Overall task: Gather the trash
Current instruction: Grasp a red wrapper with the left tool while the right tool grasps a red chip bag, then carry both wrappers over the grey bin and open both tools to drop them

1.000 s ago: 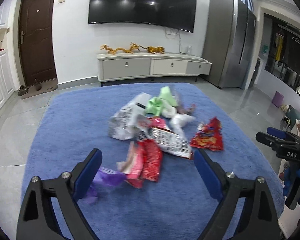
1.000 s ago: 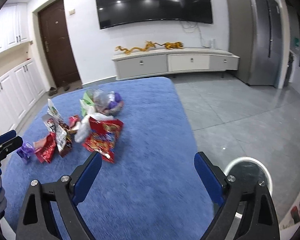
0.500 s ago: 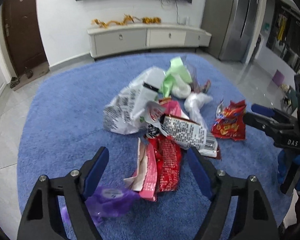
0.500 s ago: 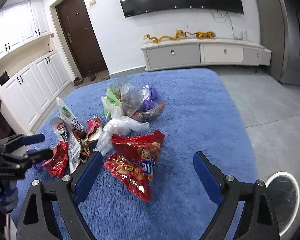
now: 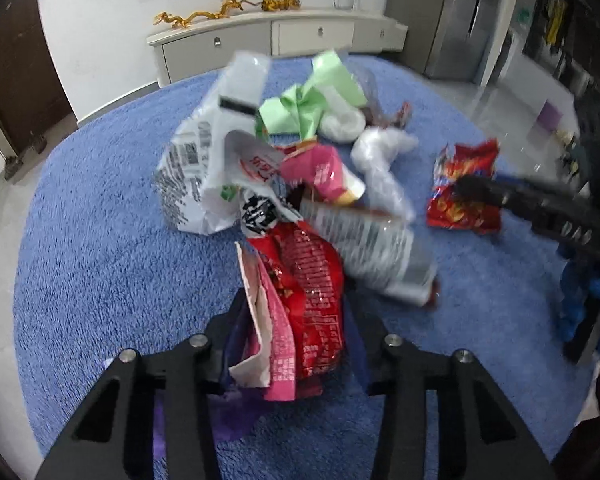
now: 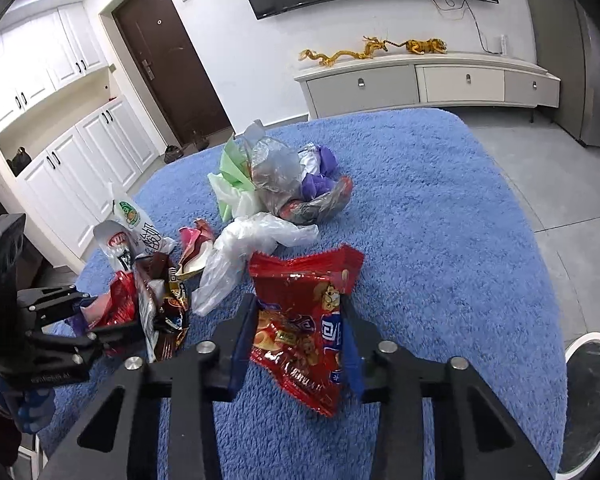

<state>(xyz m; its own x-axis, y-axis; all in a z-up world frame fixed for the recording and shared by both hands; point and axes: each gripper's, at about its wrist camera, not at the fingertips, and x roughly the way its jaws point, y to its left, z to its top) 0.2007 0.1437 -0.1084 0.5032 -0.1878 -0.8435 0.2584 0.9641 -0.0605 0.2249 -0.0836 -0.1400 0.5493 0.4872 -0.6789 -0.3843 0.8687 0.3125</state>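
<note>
Closing now, once-wide jaws pinching red wrappers (image 5: 316, 292) and chip bag (image 6: 304, 328).

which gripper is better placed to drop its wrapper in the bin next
Right. The right gripper is closing on the single red chip bag, and the bin sits just to its right off the rug. The left gripper is closing on wrappers farther from it.

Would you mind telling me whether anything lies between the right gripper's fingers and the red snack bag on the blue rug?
Nothing visible does. The right gripper is closing with the red snack bag directly between its fingers; the clear plastic bag lies beside it, outside them.
</note>
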